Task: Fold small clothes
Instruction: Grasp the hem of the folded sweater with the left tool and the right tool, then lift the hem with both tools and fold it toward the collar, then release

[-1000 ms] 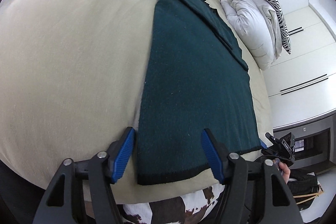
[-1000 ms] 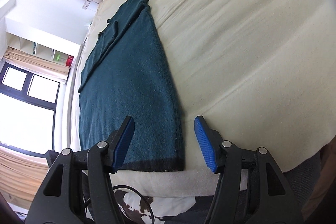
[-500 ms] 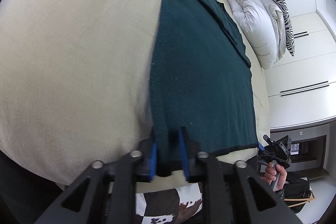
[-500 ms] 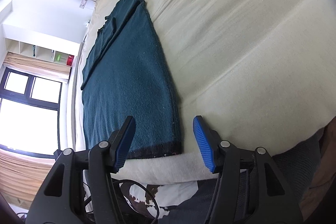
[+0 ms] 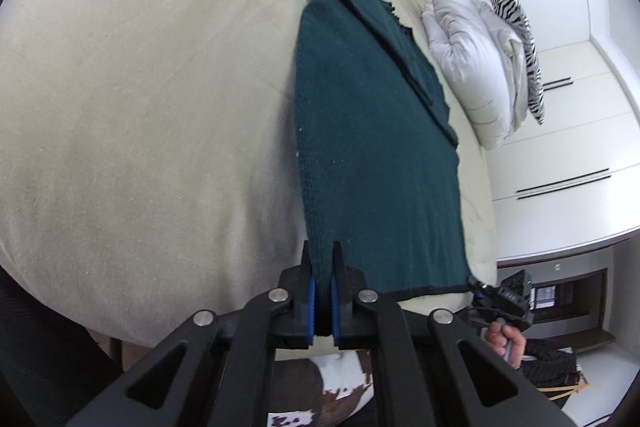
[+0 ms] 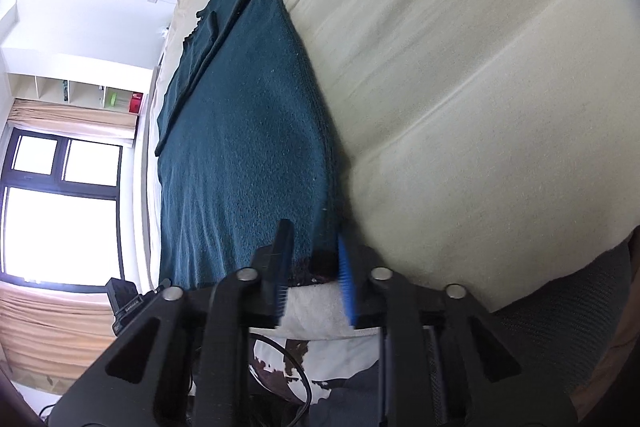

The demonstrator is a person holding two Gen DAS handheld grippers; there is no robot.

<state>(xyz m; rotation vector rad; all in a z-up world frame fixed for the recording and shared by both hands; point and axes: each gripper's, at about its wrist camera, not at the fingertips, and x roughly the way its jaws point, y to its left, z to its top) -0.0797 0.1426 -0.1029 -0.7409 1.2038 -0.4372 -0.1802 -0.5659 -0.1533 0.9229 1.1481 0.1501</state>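
A dark green knitted garment (image 5: 372, 147) lies flat and lengthwise on the cream bed (image 5: 140, 107), its black-edged hem at the near edge of the mattress. Only the left wrist view takes in the white duvet (image 5: 476, 67) bundled by the headboard with a zebra-print pillow (image 5: 520, 39) behind it, the white wardrobe doors (image 5: 560, 163), and, at the garment's far hem corner, the person's right hand (image 5: 506, 341) gripping its tool. There the left gripper (image 5: 322, 259) comes in low at the hem's left corner, its blue-padded fingers (image 5: 310, 291) clenched on the fabric. The right wrist view alone shows the window (image 6: 60, 203) with tan curtains and the wall shelves (image 6: 80, 95). The right gripper (image 6: 314, 259) sits at the hem's right corner, its fingers (image 6: 346, 279) narrowed around the black edge with a gap still between them, blurred, so I cannot tell whether they grip it.
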